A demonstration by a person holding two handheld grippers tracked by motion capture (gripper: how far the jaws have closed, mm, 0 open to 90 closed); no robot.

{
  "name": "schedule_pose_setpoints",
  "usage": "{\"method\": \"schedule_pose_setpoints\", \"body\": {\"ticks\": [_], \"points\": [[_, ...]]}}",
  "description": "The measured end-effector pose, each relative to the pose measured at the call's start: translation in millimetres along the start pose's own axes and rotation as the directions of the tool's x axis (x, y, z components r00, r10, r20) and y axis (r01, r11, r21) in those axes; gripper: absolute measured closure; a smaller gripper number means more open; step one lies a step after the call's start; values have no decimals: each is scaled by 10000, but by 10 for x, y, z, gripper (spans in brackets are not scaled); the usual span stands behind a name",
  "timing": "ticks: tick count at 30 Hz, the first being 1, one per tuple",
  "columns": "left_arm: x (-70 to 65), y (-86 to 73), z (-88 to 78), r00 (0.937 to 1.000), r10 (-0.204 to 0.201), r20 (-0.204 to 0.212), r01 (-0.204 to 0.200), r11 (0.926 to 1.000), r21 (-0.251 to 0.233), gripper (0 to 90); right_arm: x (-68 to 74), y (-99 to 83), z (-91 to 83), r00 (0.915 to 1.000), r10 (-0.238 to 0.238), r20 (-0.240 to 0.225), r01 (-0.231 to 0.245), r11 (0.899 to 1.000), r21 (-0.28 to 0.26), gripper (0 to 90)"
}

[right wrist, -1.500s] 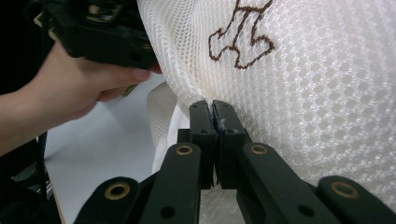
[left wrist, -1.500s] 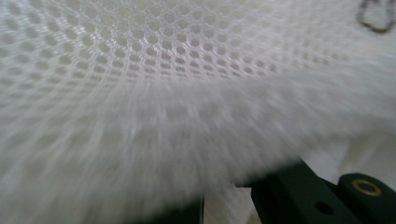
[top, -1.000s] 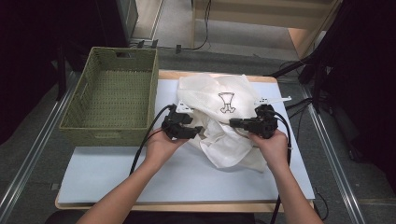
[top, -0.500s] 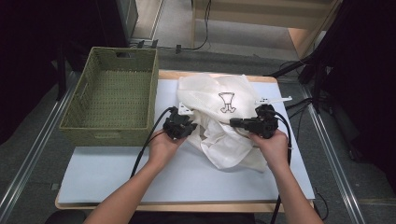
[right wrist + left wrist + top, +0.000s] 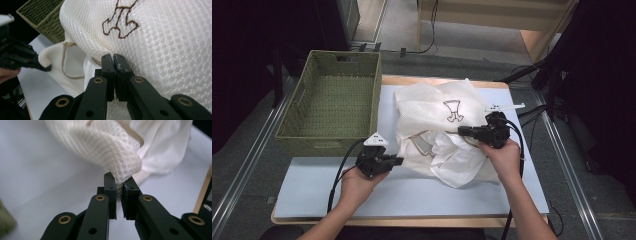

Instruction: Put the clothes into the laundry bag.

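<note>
A white mesh laundry bag lay crumpled on the pale sheet covering the worktop, just right of a green woven basket that stood at the worktop's left rear. The bag bore a small brown outline drawing on its upper face, and plain white cloth bulged from its open mouth toward the near edge. The left hand-held gripper sat at the bag's near-left edge, close to the basket's front corner, with the person's left hand behind it. In the left gripper view its jaws had just been closing and were clamped on a bunched fold of the mesh, the netting pinched between the two black pads and drawn out from the rest of the bag. The right hand-held gripper was at the bag's right side, pointing left across it, held by the right hand. In the right gripper view its jaws stood pressed together on the rim of the mesh, just below the brown drawing, with the left hand-held gripper visible farther off gripping the opposite edge.
</note>
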State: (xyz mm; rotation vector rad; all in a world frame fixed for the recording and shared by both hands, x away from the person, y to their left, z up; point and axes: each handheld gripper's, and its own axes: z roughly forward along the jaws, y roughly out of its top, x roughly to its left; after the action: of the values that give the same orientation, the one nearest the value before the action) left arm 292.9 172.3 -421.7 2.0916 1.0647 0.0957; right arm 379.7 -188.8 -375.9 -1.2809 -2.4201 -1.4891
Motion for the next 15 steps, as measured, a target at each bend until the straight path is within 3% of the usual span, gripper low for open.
{"method": "schedule_pose_setpoints", "body": {"ticks": [3,4,7,9,12,15], "points": [[53,-111,-16,9980,-601,219,598,9981,140,848,-10,-1,-3,10000,-11,13,11,10000,-44,889],[53,-124,-25,9980,-606,204,603,9980,177,844,-8,-2,-3,10000,-9,8,9,10000,-47,889],[18,-118,-77,9986,-481,204,479,9988,119,818,7,0,2,10000,-7,-12,7,10000,8,889],[-9,-97,-129,9994,-341,101,340,9994,8,752,15,1,7,10000,1,-2,-1,10000,30,889],[-54,-40,-200,9996,-86,-265,82,9998,-161,629,19,-1,17,10000,7,16,-7,10000,43,889],[-127,41,-263,9980,240,-584,-270,9983,-522,597,24,0,17,10000,-4,14,4,10000,35,889]]}}
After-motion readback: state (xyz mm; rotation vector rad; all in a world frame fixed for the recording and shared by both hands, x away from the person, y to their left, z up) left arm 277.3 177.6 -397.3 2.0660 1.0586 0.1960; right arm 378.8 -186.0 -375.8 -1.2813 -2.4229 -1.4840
